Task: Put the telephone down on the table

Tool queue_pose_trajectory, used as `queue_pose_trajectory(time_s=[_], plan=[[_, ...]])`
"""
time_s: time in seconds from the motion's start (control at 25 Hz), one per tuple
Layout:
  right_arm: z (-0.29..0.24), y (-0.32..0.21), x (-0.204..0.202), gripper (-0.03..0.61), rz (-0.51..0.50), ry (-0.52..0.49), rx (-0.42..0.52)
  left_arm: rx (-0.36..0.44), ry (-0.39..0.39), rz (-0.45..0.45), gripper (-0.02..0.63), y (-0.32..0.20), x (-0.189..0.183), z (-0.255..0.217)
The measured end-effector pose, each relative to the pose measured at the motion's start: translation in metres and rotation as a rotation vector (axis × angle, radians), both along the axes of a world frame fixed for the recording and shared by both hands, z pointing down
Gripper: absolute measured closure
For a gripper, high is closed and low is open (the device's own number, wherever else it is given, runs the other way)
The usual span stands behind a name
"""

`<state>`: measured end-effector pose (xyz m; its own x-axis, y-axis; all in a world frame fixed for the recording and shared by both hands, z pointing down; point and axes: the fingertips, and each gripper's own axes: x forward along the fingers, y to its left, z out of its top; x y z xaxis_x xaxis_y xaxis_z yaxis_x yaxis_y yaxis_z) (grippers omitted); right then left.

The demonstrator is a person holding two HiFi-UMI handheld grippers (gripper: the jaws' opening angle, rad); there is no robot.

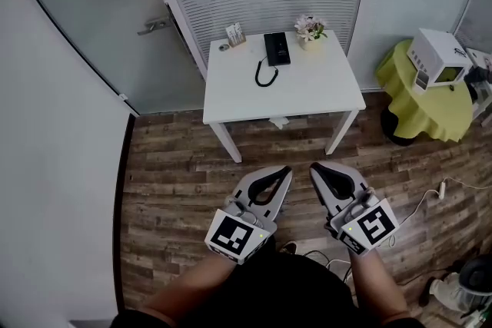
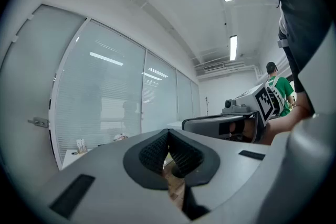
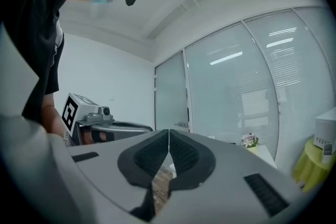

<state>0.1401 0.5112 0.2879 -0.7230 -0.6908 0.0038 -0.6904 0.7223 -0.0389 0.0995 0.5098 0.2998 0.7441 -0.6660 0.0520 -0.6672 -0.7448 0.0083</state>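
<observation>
Currently left gripper and right gripper both closed on nothing, well apart from table; risk: arriving unopened would shove telephone into nearby flowers.

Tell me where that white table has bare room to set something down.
The table is bare across its front half, from the coiled cord to the near edge, and down its right side. The back edge is crowded: card holder, telephone and flowers in a row.
</observation>
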Motion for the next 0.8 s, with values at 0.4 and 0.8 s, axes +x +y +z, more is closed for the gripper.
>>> queue_pose_trajectory(time_s=[0.4,0.8], plan=[[-0.014,0.004,0.012,0.554,-0.02,-0.047,0.011,0.001,-0.035,-0.007,0.604,0.001,0.002,-0.005],[0.001,-0.023,0.011,0.554,-0.018,-0.031,-0.022,-0.018,-0.014,0.022,0.604,-0.029,0.007,0.01]])
